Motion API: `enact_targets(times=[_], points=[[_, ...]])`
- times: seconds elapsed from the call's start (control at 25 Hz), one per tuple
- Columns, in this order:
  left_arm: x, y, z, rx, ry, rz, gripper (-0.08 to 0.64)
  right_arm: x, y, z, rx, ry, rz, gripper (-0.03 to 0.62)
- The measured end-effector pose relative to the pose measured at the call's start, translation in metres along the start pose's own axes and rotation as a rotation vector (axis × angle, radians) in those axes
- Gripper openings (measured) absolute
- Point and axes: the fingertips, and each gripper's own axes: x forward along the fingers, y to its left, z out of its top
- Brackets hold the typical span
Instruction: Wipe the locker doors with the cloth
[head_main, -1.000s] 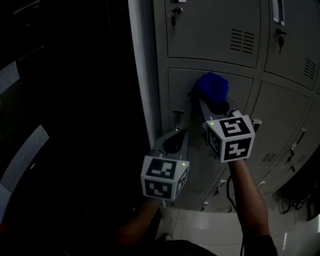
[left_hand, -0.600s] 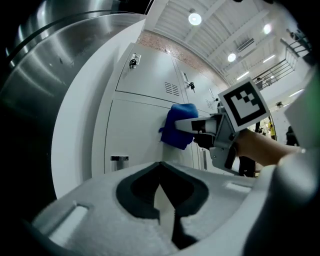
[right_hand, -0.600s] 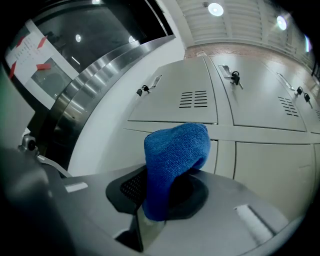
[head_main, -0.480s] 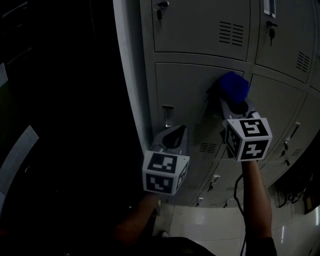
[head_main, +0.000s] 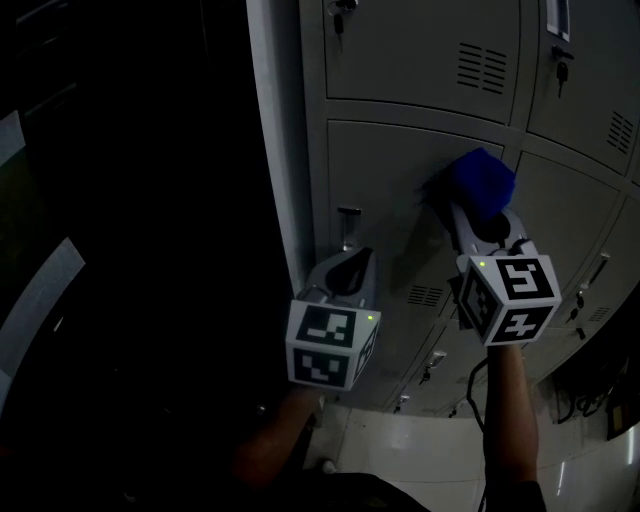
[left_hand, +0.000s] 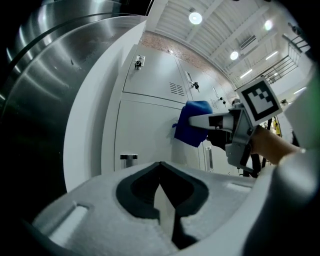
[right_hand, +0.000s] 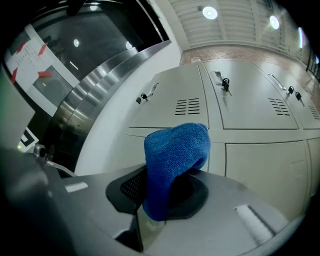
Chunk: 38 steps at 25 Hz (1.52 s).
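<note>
1. Closest in the head view, the person's two arms reach forward. The left forearm (head_main: 285, 445) is low and dark. The right forearm (head_main: 508, 420) stretches farther toward the lockers.
2. The left gripper (head_main: 350, 268) is held low, near the left edge of the lockers. Its jaws are pressed together and nothing is between them.
3. The right gripper (head_main: 462, 207) is higher and farther out. Its jaws pinch a blue cloth (head_main: 482, 182), and the cloth bulges out past the tips.
4. The cloth sits against a grey locker door (head_main: 385, 180) in the middle row, close to that door's right edge. A small handle (head_main: 348, 222) is on the left side of the same door.
5. The left gripper view shows the right gripper from the side, with the cloth on the door. It also shows bright ceiling lights (left_hand: 195, 18).
6. The right gripper view shows the cloth close up, folded over its jaws. Farther off, keys (right_hand: 226, 84) hang in the locks of the upper doors.
7. Only the head view shows the shiny pale floor (head_main: 400, 450) below the lockers.
</note>
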Motion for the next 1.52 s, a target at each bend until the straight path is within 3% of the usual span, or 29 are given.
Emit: enact_targets(times=[0.4,0.72,1.04,1.52], points=[[-0.026,0.022,-0.001,0.02,-0.006,0.087,0.005,0.039,0.114,-0.028,-0.005,-0.005,0.246,0.072],[-0.037,0.029,-0.007,0.025,0.005,0.094,0.005,0.065,0.152,-0.047,0.005,0.035,0.325,0.072],[-0.037,0.034,-0.011,0.007,0.008,0.089,0.005,0.061,0.142,-0.057,0.0,0.059,0.294,0.072],[-0.016,0.009,-0.017,-0.023,0.021,0.03,0.005,0.029,0.078,-0.07,0.002,0.088,0.167,0.072]])
